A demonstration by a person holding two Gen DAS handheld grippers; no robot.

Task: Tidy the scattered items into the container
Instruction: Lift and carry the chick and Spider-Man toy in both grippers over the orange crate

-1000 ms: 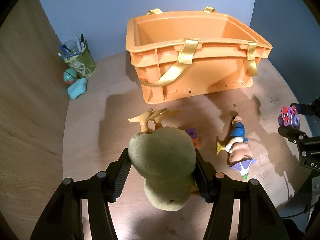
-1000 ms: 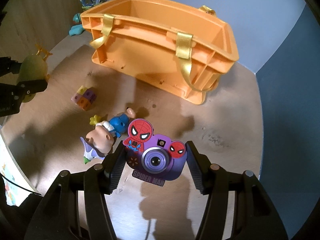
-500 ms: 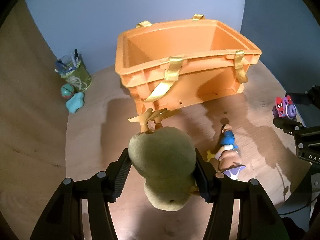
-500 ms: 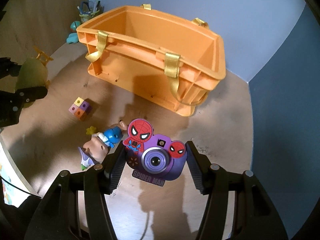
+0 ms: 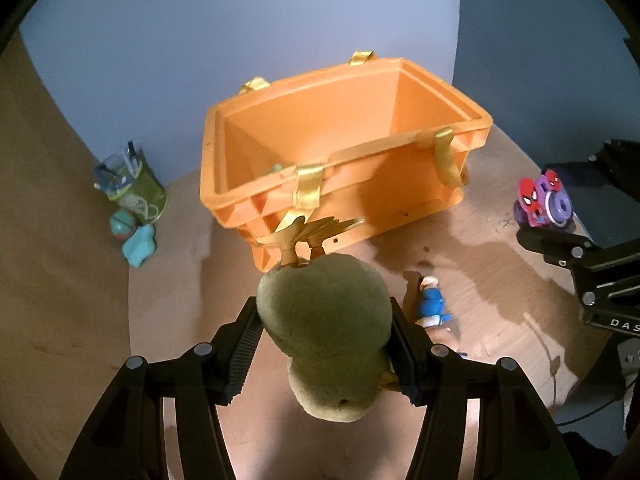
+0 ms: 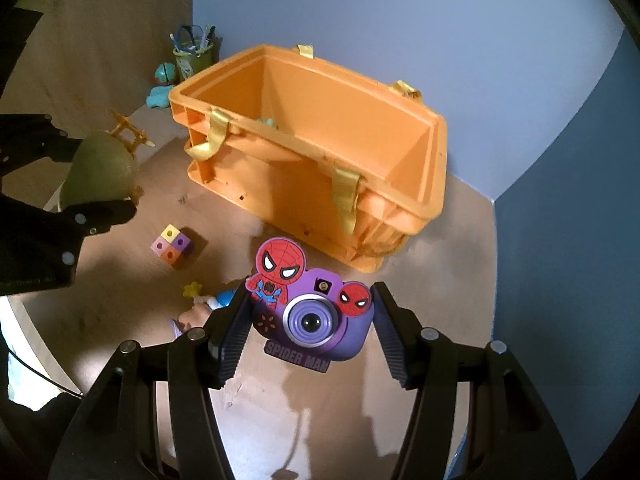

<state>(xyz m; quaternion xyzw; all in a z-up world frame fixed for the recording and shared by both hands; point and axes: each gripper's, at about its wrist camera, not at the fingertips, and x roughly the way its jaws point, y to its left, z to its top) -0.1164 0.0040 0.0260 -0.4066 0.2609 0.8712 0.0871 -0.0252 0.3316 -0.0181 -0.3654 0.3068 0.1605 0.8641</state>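
Both grippers are loaded and held above the table, short of the crate (image 5: 256, 204). The left gripper (image 5: 326, 344) has its jaws clamped on a green plush (image 5: 324, 316), feet pointing toward the crate's near wall; the right gripper (image 6: 308, 328) has its jaws closed on a purple toy camera (image 6: 316, 320). The crate sits open by the blue wall, with something small and pale already inside near its front wall. The step in hand looks like carrying both to the opening. To do it well, clear the rim and the yellow straps (image 5: 308, 188) first — the plush's feet could snag there — and release only once each toy is over the crate's floor. A block (image 6: 173, 245) and a doll (image 5: 432, 312) lie on the table, not yet collected.
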